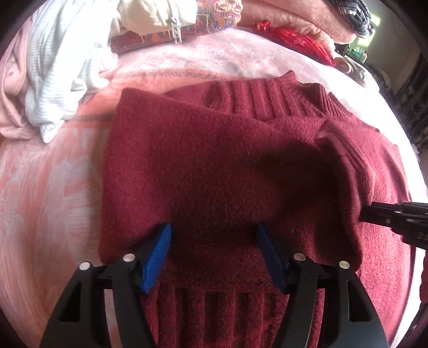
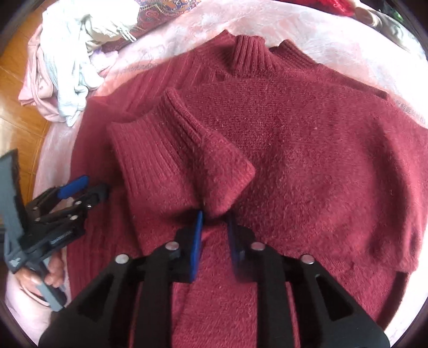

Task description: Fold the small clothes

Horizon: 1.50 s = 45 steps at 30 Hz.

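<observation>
A dark red knitted sweater lies spread on a pink blanket, collar at the far side. Its one sleeve is folded in across the chest, ribbed cuff pointing left. My right gripper has its blue pads close together on the near fold of that sleeve, which rises between them. The left wrist view shows the right gripper at the right edge, against the lifted sleeve edge. My left gripper hovers open over the sweater's left side, nothing between its pads. A hand holds the left gripper at the left.
A heap of pale blue and white clothes lies at the far left on the pink blanket. Patterned fabric and a red packet lie behind the sweater. Wooden floor shows beyond the bed's left edge.
</observation>
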Each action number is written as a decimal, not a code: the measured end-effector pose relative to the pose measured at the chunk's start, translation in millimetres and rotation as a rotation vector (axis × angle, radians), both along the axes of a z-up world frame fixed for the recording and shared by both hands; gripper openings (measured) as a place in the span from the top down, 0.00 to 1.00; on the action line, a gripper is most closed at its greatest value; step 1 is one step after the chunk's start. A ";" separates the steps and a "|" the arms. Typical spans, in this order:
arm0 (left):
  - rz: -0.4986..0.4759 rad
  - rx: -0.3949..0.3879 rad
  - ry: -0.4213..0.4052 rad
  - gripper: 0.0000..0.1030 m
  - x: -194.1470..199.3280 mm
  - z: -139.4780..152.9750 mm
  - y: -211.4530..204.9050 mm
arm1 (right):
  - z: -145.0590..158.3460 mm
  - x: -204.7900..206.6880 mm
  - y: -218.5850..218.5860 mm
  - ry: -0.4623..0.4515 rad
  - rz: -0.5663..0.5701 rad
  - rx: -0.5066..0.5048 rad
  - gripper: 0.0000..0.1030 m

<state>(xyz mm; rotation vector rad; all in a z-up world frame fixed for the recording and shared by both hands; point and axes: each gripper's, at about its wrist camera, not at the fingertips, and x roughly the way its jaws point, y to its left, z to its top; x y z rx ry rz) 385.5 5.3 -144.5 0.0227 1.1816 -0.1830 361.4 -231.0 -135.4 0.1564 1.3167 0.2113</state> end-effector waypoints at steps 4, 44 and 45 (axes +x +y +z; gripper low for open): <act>0.034 -0.050 -0.012 0.36 -6.3 13.6 6.7 | 33.3 -5.6 13.1 -0.100 0.034 -0.051 0.57; 0.094 -0.010 -0.019 0.30 -9.3 10.9 -21.1 | -3.2 -85.8 -113.2 -0.093 -0.206 0.191 0.49; 0.092 -0.002 -0.023 0.30 -8.1 11.5 -24.4 | -3.9 -79.6 -114.0 -0.086 -0.205 0.212 0.49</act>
